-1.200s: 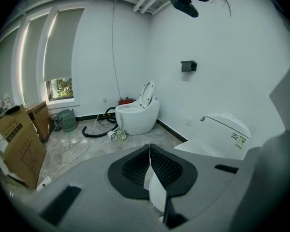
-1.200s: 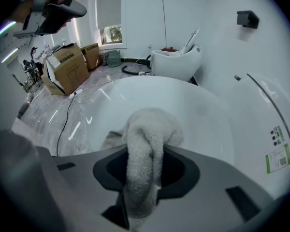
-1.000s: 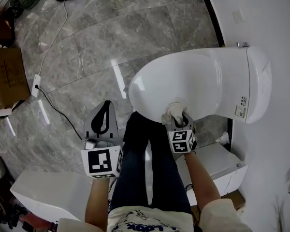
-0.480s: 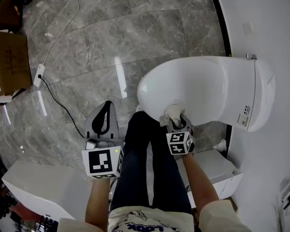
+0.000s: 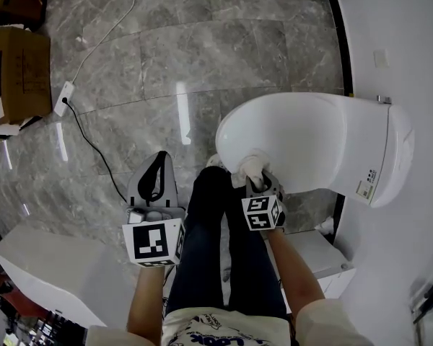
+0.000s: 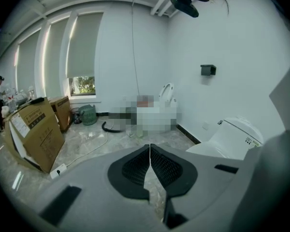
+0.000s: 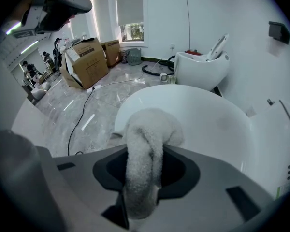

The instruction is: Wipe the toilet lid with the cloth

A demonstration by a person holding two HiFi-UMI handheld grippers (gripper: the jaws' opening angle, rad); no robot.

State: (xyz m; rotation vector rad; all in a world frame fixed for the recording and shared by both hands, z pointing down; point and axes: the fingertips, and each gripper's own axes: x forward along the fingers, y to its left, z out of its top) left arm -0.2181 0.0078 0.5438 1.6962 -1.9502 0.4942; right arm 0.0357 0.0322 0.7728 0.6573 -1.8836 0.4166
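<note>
Head view and both gripper views: we see the right gripper closed on the cloth, a pale fluffy roll pinched between the jaws, whose free end bulges forward onto the toilet lid. The cloth touches the lid at its near rim, at the rounded front edge closest to the person's legs. Beyond the cloth the shut lid lies bare and glossy, and we note open white surface running from the cloth to the far edge and to the tank end by the wall. The left gripper is closed with nothing between its jaws, the dark pads meeting at their tips. It hangs over the marble floor on the other side of the legs, well apart from the toilet. The floor around the lid's front edge is open; a cardboard box and a power strip with its cable lie well off near the upper left corner of the head view
</note>
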